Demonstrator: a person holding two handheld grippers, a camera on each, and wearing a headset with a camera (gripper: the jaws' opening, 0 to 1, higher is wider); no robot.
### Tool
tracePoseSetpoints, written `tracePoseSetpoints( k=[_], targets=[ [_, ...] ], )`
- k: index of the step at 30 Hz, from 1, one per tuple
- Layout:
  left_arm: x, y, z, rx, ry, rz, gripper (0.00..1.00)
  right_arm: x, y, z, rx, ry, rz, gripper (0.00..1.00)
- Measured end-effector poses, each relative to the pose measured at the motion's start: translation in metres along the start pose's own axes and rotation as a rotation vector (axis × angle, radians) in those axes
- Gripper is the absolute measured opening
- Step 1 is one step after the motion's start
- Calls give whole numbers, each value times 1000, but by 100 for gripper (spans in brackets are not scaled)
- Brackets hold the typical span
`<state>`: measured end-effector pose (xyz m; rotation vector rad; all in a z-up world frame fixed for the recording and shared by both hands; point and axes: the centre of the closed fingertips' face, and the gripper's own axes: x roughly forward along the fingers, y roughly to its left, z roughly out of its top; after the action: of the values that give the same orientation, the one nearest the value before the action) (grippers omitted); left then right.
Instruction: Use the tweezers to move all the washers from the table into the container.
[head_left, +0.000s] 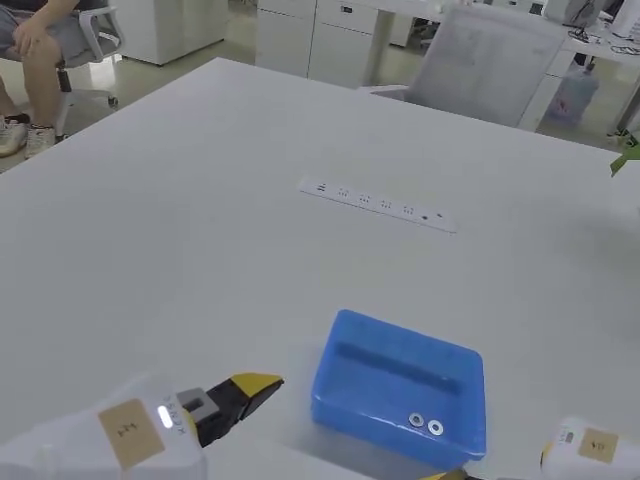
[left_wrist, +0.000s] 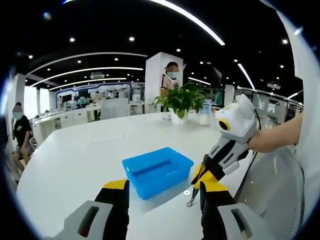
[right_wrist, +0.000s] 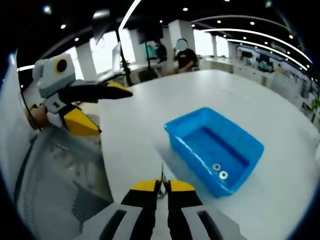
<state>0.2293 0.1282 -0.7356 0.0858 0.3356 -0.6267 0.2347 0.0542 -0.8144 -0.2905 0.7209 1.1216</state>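
Note:
A blue container (head_left: 345, 385) stands on the white table, with two washers (head_left: 425, 425) lying in its near right corner. The same washers (right_wrist: 220, 171) show in the right gripper view inside the container (right_wrist: 186, 137). My right gripper (right_wrist: 163, 186) is shut on thin metal tweezers (right_wrist: 161, 174) that point at the table beside the container. In the left gripper view the right gripper (left_wrist: 198, 181) holds the tweezers (left_wrist: 192, 199) tip-down next to a small ring on the table (left_wrist: 186, 192), which looks like a washer. My left gripper (left_wrist: 165, 192) stands open, left of the container (left_wrist: 157, 170).
A white power strip (head_left: 378, 205) lies across the middle of the table. An office chair (head_left: 480, 60) stands at the far edge. A seated person (head_left: 35, 60) is at the far left. A potted plant (left_wrist: 182, 102) stands at the table's far end.

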Motion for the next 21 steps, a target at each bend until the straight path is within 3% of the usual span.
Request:
tracePoseSetpoints(
  k=[13, 21],
  targets=[
    [0, 0, 1, -2, -2, 2, 56, 1, 4, 1, -108, 30, -14, 3],
    [0, 0, 0, -2, -3, 1, 56, -7, -1, 11, -145, 11, -39, 3]
  ],
)
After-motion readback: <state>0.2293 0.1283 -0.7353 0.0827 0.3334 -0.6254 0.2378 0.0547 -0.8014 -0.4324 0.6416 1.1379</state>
